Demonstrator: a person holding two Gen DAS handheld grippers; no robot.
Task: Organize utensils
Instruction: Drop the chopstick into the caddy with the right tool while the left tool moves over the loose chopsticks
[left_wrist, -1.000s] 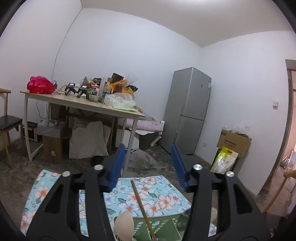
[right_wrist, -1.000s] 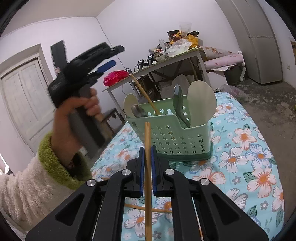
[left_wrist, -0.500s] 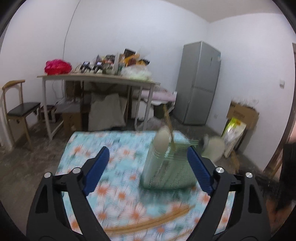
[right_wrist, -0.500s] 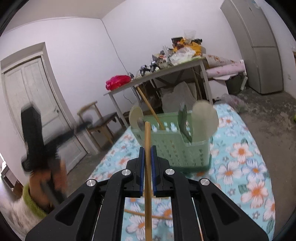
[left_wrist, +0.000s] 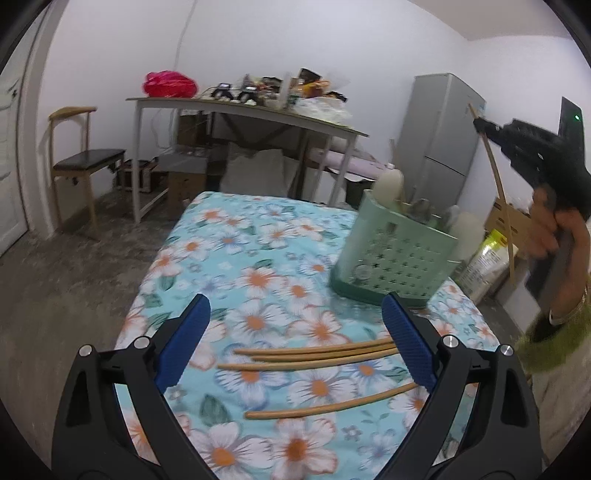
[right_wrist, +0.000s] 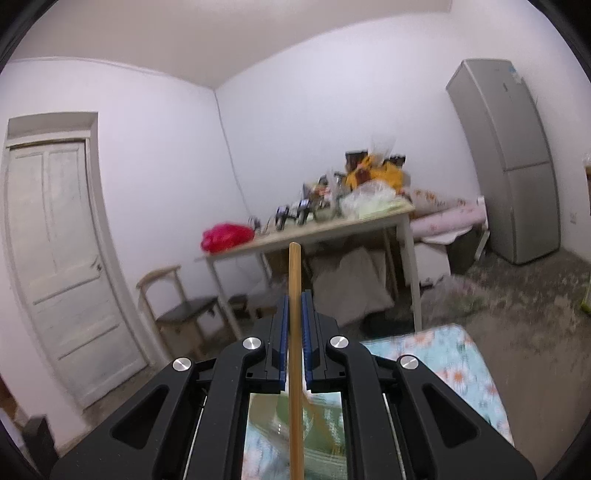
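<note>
Because each chopstick (left_wrist: 314, 365) is a thin, stiff wooden rod, I judge it light and unlikely to bend or break, but round and smooth enough to roll on the cloth or twist in a pinch. Taking hold near the middle of its length should keep it from tipping; a grip near one end would let the far end swing.

4 chopsticks lie loose on the flowered tablecloth (left_wrist: 258, 258), near the table's closest edge. 3 sit close together, almost touching and nearly parallel to that edge; the 4th lies apart, closer still to the edge and slightly slanted. All are plain tan wood, tapering a little toward one end.

Over them hangs the left gripper (left_wrist: 295, 336), its blue pads having just been spreading; they stand wide apart with nothing between them, and the ends of the chopsticks run behind the right-hand pad.

Toward the table's far right corner stands the green basket (left_wrist: 391, 258), pierced with star holes, with pale spoons and other utensils upright inside.

Pressed together on another chopstick (right_wrist: 294, 314), the right gripper (right_wrist: 294, 321) pinches it partway along its length, so the rod sticks out past the tips; it is lifted in the air above the basket, a hand (left_wrist: 550, 225) around its handle.
</note>
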